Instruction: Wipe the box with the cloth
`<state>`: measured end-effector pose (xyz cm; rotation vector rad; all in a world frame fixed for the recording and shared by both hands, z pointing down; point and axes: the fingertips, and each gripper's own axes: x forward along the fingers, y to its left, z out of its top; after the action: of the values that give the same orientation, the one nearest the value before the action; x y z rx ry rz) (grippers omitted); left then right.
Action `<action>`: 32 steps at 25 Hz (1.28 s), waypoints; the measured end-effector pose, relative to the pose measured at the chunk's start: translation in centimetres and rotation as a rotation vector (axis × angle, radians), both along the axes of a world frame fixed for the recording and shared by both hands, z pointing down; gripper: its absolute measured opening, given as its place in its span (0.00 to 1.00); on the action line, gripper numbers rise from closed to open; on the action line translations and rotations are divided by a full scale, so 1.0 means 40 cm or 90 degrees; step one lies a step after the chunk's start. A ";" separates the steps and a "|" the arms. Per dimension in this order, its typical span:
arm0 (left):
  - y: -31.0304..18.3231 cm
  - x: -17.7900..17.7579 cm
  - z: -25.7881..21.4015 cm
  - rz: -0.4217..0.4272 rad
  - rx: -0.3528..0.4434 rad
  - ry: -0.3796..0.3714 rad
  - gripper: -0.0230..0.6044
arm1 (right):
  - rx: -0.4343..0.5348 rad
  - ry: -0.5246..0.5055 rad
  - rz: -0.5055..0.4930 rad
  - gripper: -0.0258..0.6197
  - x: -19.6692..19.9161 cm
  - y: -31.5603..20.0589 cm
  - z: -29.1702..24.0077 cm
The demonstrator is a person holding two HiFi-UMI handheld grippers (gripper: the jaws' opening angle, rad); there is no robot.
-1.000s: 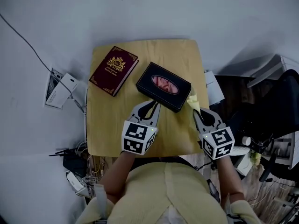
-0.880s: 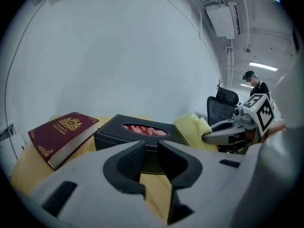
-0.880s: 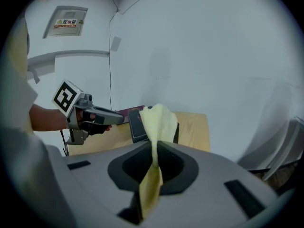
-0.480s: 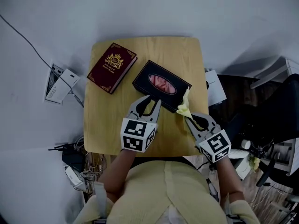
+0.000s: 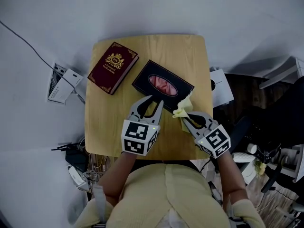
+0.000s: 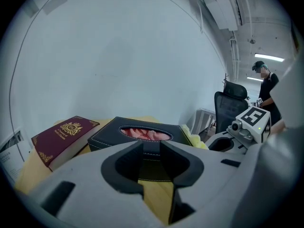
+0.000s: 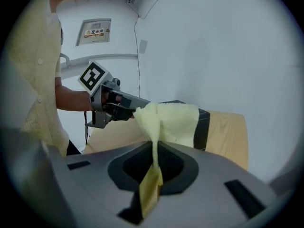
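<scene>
Just short of the box [image 5: 144,82], the right gripper [image 5: 185,119] pinches a yellow cloth [image 5: 183,108]. Soft and light, the cloth flops against the box's near right side. The left gripper [image 5: 152,101] sits at the box's near edge, its jaws just opened and holding nothing. The box looks stiff but light enough to slide, so brace its near wall.

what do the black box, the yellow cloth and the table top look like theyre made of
Box: looks like black leather or faux leather, with a smooth matte surface and pale stitching along its edges.
Cloth: pale yellow with a soft fuzzy nap, probably microfibre or fleece; it drapes limply.
Table top: light wood or wood-look laminate, matte with faint grain; the pictures don't settle which.
</scene>
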<state>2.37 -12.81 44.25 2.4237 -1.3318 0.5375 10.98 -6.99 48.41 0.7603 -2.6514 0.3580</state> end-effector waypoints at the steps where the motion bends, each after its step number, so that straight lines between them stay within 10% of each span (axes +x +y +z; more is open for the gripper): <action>1: 0.000 0.001 0.001 0.003 -0.001 -0.004 0.19 | 0.002 0.000 -0.012 0.10 -0.002 -0.001 0.002; 11: 0.000 0.000 0.003 0.011 -0.002 -0.016 0.19 | 0.048 0.082 -0.105 0.10 -0.019 -0.021 0.052; 32: 0.000 -0.002 0.005 0.024 -0.004 -0.018 0.19 | 0.031 0.101 -0.003 0.10 0.054 -0.155 0.076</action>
<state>2.28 -12.80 44.46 2.4501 -1.2965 0.5875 13.15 -13.20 51.43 0.7644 -2.5204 0.2219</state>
